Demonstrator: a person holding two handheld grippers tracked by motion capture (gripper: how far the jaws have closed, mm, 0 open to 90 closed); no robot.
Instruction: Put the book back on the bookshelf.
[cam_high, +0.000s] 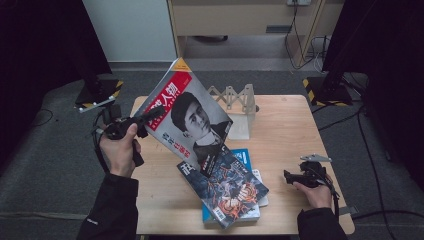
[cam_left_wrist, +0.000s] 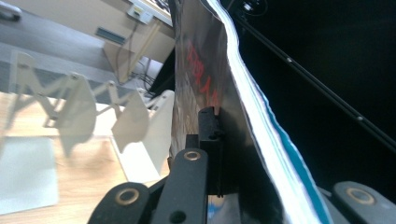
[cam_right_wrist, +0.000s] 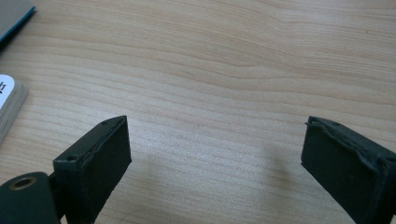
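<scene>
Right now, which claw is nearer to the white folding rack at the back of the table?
Left. The left claw holds the magazine up just beside the rack; the right claw rests open, nearer the table's front edge.

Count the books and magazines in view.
4: red-titled portrait magazine in the left hand-held gripper; comic-cover magazine, blue book, white book stacked; more may hide beneath.

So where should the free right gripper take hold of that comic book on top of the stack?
Probably by the comic book's near right corner, which juts past the books beneath it. Come in level from the right gripper's side of the table, one finger above and one below. Its far end lies under the lifted magazine, so that end is blocked.
</scene>
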